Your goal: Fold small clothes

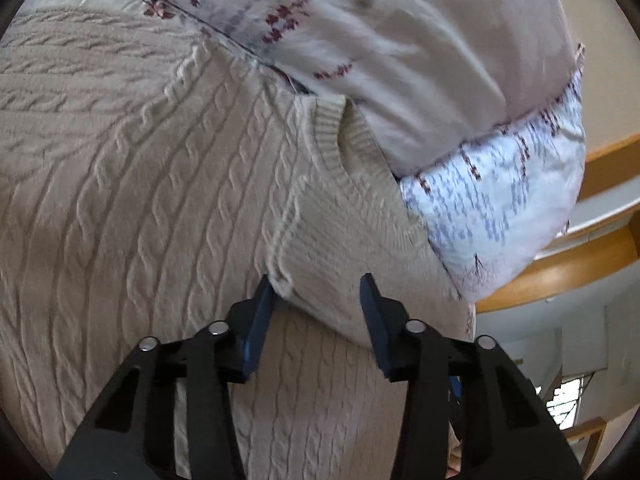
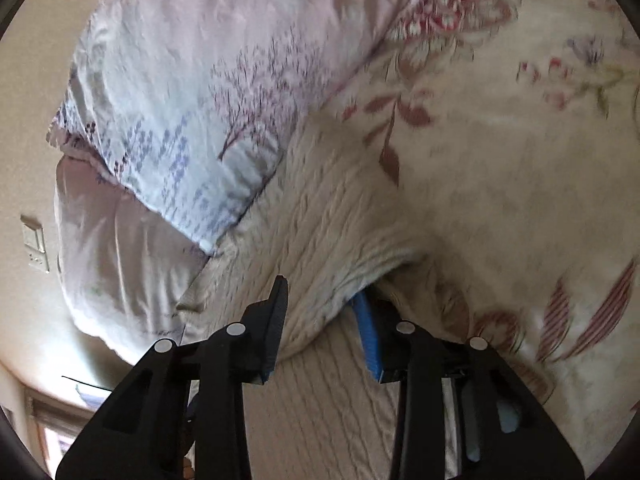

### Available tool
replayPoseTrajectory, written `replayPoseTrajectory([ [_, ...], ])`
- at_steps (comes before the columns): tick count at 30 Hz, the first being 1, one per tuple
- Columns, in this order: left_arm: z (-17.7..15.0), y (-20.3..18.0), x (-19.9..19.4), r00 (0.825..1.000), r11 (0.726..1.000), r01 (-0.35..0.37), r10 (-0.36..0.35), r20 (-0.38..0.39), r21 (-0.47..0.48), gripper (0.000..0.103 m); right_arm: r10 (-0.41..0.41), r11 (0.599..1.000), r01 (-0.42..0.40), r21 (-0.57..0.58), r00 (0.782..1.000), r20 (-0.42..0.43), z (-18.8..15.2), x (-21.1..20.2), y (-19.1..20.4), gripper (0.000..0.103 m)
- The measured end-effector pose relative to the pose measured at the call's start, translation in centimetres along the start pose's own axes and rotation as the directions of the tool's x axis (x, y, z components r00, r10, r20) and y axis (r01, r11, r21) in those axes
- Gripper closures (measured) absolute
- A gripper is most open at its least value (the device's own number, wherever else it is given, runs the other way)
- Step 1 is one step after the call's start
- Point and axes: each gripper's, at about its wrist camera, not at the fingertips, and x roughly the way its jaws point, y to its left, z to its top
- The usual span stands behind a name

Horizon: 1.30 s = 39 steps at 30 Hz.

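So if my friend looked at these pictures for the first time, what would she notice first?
Probably the big cream cable-knit sweater, which fills most of the left wrist view, with a folded flap of it lying between the open fingers of the left gripper. Next, the pale pillow printed with purple trees, lying right behind the sweater. In the right wrist view, the right gripper is open around a fold of the same sweater, on the flowery bedspread.

sweater (image 1: pixel 160 200) on bedspread (image 2: pixel 520 180) | pillow (image 1: pixel 400 60) behind sweater, touching | wall switch (image 2: pixel 36 244) left of pillow
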Motion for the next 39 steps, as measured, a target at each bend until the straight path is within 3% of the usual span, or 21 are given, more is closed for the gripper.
replayPoseTrajectory([
  [2, 0.5, 0.4, 0.4, 1.000, 1.000, -0.002, 0.003, 0.009, -0.014, 0.075, -0.019, 1.000, 0.019, -0.009, 0.999, 0.026, 0.3, -0.2, -0.2, 0.068],
  [3, 0.8, 0.5, 0.6, 1.000, 1.000, 0.000, 0.000, 0.009, -0.015, 0.086, -0.032, 0.999, 0.033, -0.015, 0.999, 0.036, 0.4, -0.1, -0.2, 0.076],
  [4, 1.0, 0.6, 0.9, 1.000, 1.000, 0.008, -0.008, 0.003, -0.012, 0.094, -0.049, 0.998, 0.050, -0.031, 0.998, 0.050, 0.5, -0.1, -0.1, 0.090],
  [8, 1.0, 0.4, 0.6, 1.000, 0.999, 0.013, -0.013, 0.008, 0.041, 0.096, -0.069, 0.988, 0.080, -0.130, 0.993, 0.091, 0.0, -0.2, 1.4, 0.094],
  [11, 1.8, -0.3, -1.2, 0.998, 0.994, 0.032, -0.037, 0.048, 0.105, 0.096, -0.017, 0.987, 0.033, -0.160, 0.995, 0.102, -0.6, -1.1, 2.3, 0.095],
  [13, 2.3, -0.3, -2.3, 0.996, 0.992, 0.003, -0.014, 0.084, 0.127, 0.097, -0.004, 0.983, 0.021, -0.182, 0.996, 0.091, -1.0, -1.2, 2.8, 0.095],
  [16, 3.2, 0.7, -2.8, 0.993, 0.986, -0.069, 0.053, 0.105, 0.154, 0.097, -0.050, 0.980, 0.059, -0.189, 0.997, 0.051, -1.5, 0.2, 2.7, 0.094],
  [18, 3.1, 1.6, -2.2, 0.994, 0.985, -0.091, 0.081, 0.071, 0.145, 0.096, -0.065, 0.987, 0.068, -0.145, 0.998, 0.023, -1.5, 1.1, 2.0, 0.086],
  [21, 2.6, 2.5, -1.3, 0.994, 0.984, -0.109, 0.104, 0.041, 0.144, 0.096, -0.070, 0.995, 0.076, -0.063, 0.994, 0.087, -0.7, 0.4, 0.7, 0.069],
  [23, 2.5, 2.5, -1.4, 0.994, 0.982, -0.107, 0.102, 0.042, 0.155, 0.096, -0.013, 1.000, 0.013, 0.001, 0.992, 0.122, 0.1, -0.4, -0.5, 0.069],
  [28, 2.4, 2.5, -1.4, 0.994, 0.980, -0.107, 0.103, 0.037, 0.165, 0.092, -0.005, 0.995, -0.009, 0.100, 0.991, 0.137, 0.0, -1.1, -2.1, 0.070],
  [30, 2.1, 2.8, -2.0, 0.996, 0.986, -0.085, 0.083, 0.019, 0.144, 0.092, -0.036, 0.995, 0.024, 0.095, 0.991, 0.126, -0.7, -2.0, -1.6, 0.068],
  [31, 2.0, 3.0, -2.6, 0.997, 0.987, -0.075, 0.074, 0.011, 0.144, 0.087, -0.059, 0.994, 0.047, 0.097, 0.991, 0.123, -1.0, -2.5, -1.3, 0.057],
  [33, 1.5, 3.4, -4.6, 0.998, 0.985, -0.060, 0.060, 0.008, 0.164, 0.072, -0.072, 0.995, 0.061, 0.081, 0.988, 0.140, -1.6, -4.1, -0.9, 0.045],
  [35, 0.8, 4.2, -7.6, 0.997, 0.978, -0.068, 0.061, 0.039, 0.198, 0.060, -0.130, 0.992, 0.129, 0.018, 0.977, 0.172, -2.3, -5.0, 0.5, 0.033],
  [36, 0.6, 4.4, -8.6, 0.996, 0.973, -0.080, 0.070, 0.054, 0.215, 0.053, -0.125, 0.991, 0.133, -0.027, 0.974, 0.187, -2.6, -5.3, 1.3, 0.031],
  [39, -1.3, 5.6, -11.6, 0.993, 0.952, -0.118, 0.104, 0.064, 0.283, 0.051, -0.059, 0.979, 0.085, -0.184, 0.988, 0.143, -4.0, -5.1, 3.8, 0.027],
])
